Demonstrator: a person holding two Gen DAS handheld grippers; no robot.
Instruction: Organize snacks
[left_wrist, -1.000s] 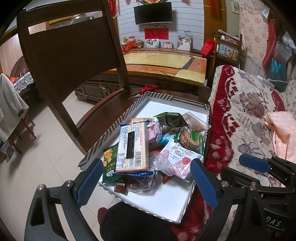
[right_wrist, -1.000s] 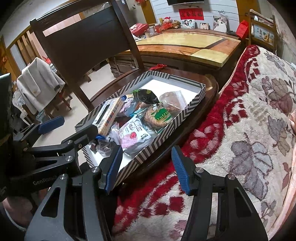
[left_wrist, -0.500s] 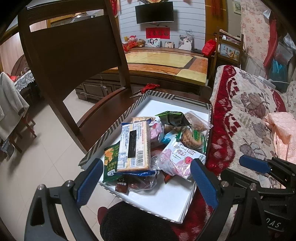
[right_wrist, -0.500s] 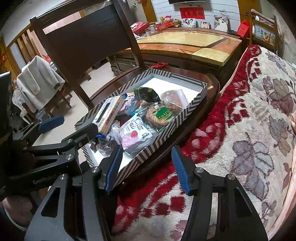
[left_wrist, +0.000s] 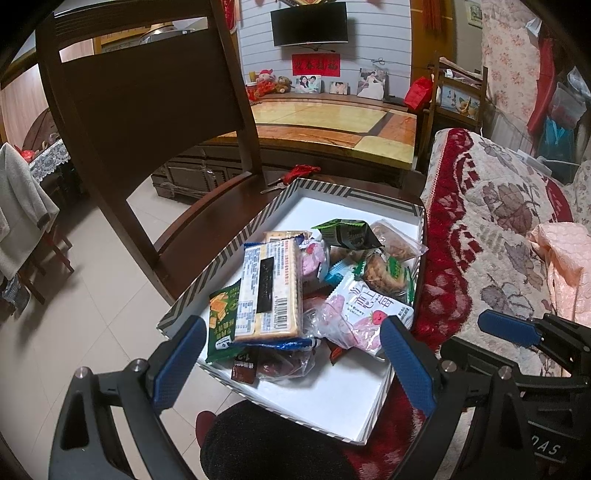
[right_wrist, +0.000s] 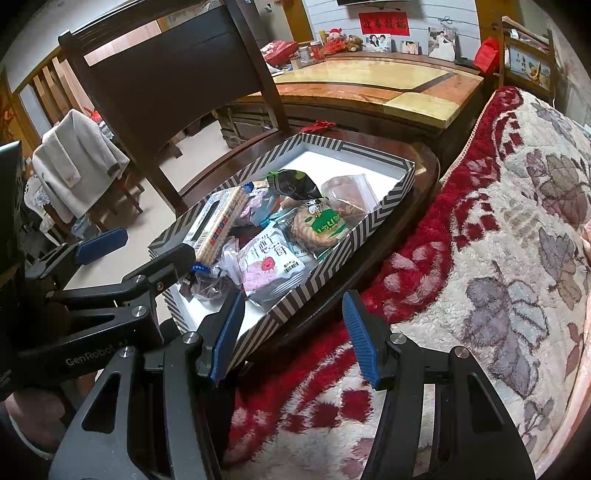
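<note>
Snacks (left_wrist: 314, 288) piled in striped box (left_wrist: 229, 254) on chair (left_wrist: 147, 122) seat, beside sofa (left_wrist: 498, 221). Cracker pack (left_wrist: 267, 291) tops the heap, pink-white packet (left_wrist: 365, 310) to its right. Left gripper (left_wrist: 291, 365) spread, empty — hovering over box's near end. Right gripper (right_wrist: 291, 338) also spread, empty — over box's near corner and the sofa edge.

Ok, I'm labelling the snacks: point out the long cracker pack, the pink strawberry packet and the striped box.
long cracker pack (left_wrist: 267, 291), left wrist view, middle of its label side.
pink strawberry packet (left_wrist: 364, 314), left wrist view, its printed front.
striped box (right_wrist: 369, 225), right wrist view, its near side wall.
</note>
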